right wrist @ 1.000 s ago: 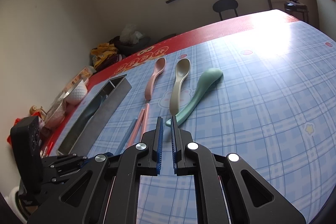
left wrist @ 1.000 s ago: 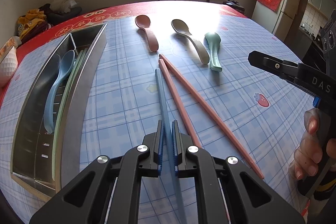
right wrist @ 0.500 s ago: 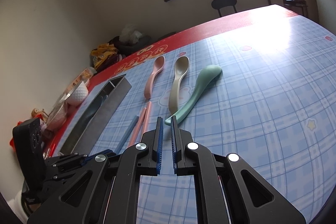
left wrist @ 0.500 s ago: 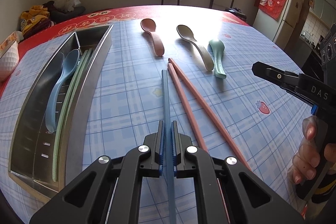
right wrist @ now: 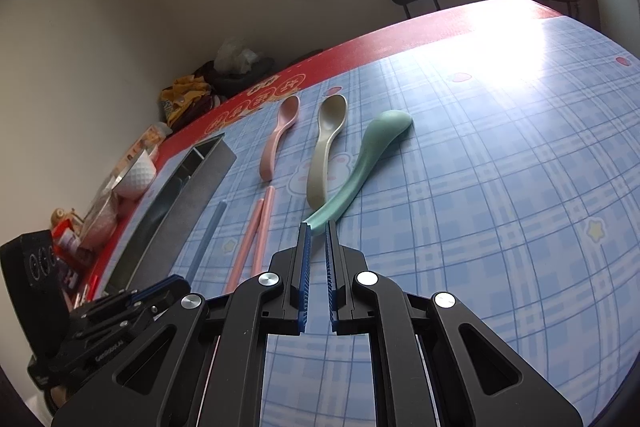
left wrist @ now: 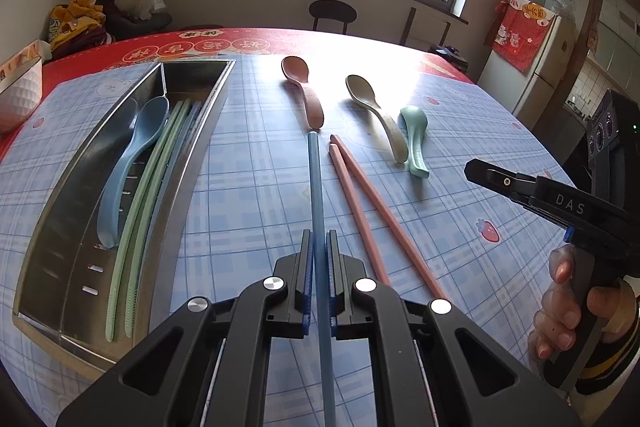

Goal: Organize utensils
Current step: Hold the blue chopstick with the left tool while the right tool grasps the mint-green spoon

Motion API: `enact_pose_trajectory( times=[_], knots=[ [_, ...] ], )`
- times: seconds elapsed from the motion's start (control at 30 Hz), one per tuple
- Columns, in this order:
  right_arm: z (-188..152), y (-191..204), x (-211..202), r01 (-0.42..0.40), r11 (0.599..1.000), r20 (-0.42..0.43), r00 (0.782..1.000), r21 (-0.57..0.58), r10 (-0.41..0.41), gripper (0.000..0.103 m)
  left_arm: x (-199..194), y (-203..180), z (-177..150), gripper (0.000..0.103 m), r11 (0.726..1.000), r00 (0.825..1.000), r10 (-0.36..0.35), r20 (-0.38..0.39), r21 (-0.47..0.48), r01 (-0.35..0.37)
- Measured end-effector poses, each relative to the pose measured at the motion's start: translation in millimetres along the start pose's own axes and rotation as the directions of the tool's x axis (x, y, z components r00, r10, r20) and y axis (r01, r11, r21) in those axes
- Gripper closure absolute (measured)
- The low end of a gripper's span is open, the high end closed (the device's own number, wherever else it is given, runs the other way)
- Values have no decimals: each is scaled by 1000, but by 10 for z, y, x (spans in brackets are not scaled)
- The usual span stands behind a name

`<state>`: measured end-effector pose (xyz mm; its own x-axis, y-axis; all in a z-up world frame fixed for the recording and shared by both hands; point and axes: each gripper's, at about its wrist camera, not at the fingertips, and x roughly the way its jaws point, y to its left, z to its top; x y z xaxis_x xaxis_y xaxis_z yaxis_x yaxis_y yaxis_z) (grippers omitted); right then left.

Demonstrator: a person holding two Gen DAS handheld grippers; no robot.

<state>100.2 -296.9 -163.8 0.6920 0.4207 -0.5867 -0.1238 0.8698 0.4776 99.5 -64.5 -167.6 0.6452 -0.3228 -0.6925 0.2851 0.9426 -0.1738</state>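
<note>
Blue chopstick [left wrist: 318, 195] in left tongs [left wrist: 319, 247], seemingly off-table.

Left gripper [left wrist: 319, 247] clamped on blue chopstick [left wrist: 316, 187], which points to 12 o'clock over the checked tablecloth [left wrist: 248, 187]. Pink chopsticks [left wrist: 360, 195] just beside, at 1 o'clock. Steel tray [left wrist: 192, 163] at 10 o'clock holds blue spoon [left wrist: 128, 167], green chopsticks [left wrist: 148, 195]. Right gripper [left wrist: 476, 171] at 3 o'clock.

The blue chopstick [left wrist: 316, 187] now points straight ahead.
</note>
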Motion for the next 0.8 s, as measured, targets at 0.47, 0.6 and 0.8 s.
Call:
enact_pose_trajectory(
  times=[0.47, 0.6, 0.8],
  knots=[
    [319, -105, 316, 86, 995, -102, 991, 53, -81, 95, -92, 75, -15, 97, 999, 999, -25, 38, -36, 26],
    [465, -199, 456, 105, 986, -113, 989, 127, -91, 95, -108, 83, -16, 97, 999, 998, -32, 46, -39, 33],
    [569, -211, 661, 152, 976, -136, 982, 154, -131, 95, -128, 123, -17, 97, 997, 998, -40, 54, -57, 43]
  ],
)
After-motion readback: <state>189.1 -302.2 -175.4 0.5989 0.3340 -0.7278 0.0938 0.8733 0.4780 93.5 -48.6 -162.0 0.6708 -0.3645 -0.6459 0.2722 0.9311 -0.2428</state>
